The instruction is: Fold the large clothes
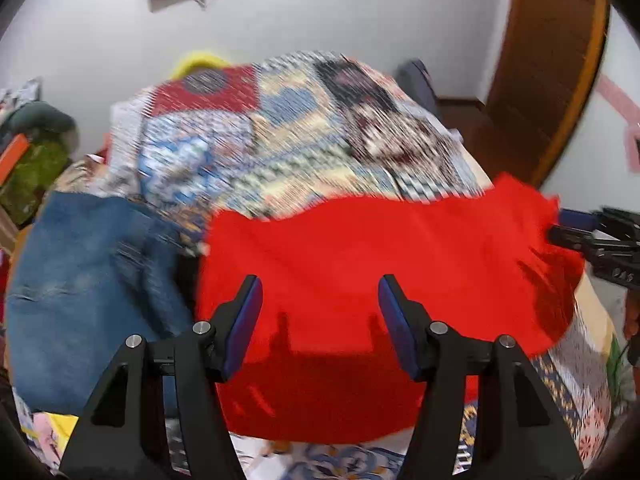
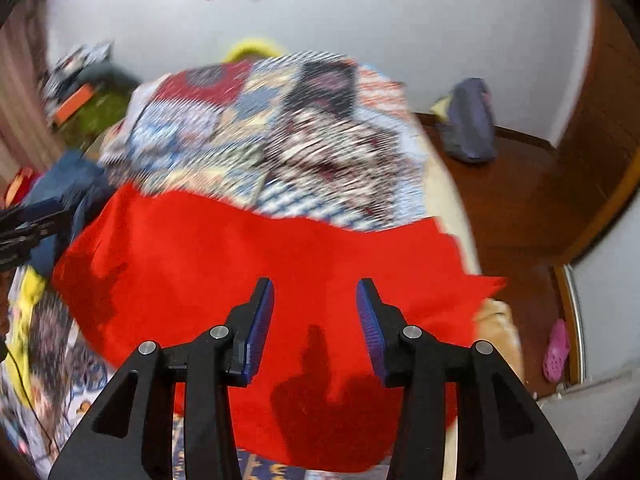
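A large red garment lies spread on the patchwork bedspread, blurred by motion. My left gripper hovers over its near left part, open, with nothing between the blue pads. My right gripper hovers over the near right part of the same red garment, also open and empty. Each gripper shows in the other's view at the cloth's side edge: the right gripper on the right, the left gripper on the left. The cloth's near edge is hidden behind the fingers.
Blue jeans lie left of the red cloth on the bed. A wooden door and brown floor are to the right, with a dark bag and a pink shoe on the floor. Clutter stands at the far left.
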The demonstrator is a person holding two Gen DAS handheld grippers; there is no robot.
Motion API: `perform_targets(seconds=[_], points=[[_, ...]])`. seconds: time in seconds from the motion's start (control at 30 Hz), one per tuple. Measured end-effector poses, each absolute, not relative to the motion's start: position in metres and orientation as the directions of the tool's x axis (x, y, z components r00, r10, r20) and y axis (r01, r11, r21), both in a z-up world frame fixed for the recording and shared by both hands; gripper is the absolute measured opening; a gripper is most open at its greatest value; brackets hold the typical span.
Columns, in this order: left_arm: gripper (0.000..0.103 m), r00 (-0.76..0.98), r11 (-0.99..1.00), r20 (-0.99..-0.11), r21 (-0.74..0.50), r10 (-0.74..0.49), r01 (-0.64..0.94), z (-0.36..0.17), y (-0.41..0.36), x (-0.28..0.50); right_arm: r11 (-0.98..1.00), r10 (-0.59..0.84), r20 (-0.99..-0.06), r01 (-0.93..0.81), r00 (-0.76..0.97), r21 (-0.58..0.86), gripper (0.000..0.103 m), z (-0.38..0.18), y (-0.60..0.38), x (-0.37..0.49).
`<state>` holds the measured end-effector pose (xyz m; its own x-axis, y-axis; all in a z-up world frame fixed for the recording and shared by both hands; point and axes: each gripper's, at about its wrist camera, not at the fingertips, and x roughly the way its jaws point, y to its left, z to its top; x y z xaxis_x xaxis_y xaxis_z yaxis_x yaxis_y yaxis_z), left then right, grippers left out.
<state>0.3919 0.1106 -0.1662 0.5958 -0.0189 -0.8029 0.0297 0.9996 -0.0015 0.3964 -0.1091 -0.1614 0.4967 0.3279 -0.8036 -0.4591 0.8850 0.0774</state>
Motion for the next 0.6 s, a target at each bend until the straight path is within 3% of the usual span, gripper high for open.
perform_targets(seconds=[0.23, 0.33, 0.4, 0.5, 0.6], points=[[0.060, 0.503, 0.994, -0.864, 0.033, -0.023, 0.103, -0.230, 0.076, 0.389, 0.840, 0.306, -0.858, -0.542, 0.413, 0.040, 0.039, -0.214, -0.067, 0.380], [0.071, 0.522, 0.996, -0.853, 0.020, -0.025, 0.082, -0.241, 0.083, 0.380, 0.848, 0.219, -0.864, -0.526, 0.453, -0.061, 0.042, -0.230, -0.074, 0.375], [0.076, 0.529, 0.998, -0.848, -0.009, -0.043, 0.066, -0.242, 0.091, 0.373, 0.853, 0.205, -0.855, -0.515, 0.476, -0.082, 0.061, -0.232, -0.084, 0.371], [0.081, 0.531, 0.998, -0.844, -0.058, -0.071, 0.039, -0.244, 0.105, 0.361, 0.870, 0.255, -0.835, -0.493, 0.488, -0.022, 0.076, -0.229, -0.115, 0.367], [0.081, 0.528, 0.997, -0.847, -0.081, -0.064, -0.008, -0.245, 0.120, 0.349, 0.898, 0.271, -0.828, -0.438, 0.492, 0.034, 0.078, -0.223, -0.142, 0.362]])
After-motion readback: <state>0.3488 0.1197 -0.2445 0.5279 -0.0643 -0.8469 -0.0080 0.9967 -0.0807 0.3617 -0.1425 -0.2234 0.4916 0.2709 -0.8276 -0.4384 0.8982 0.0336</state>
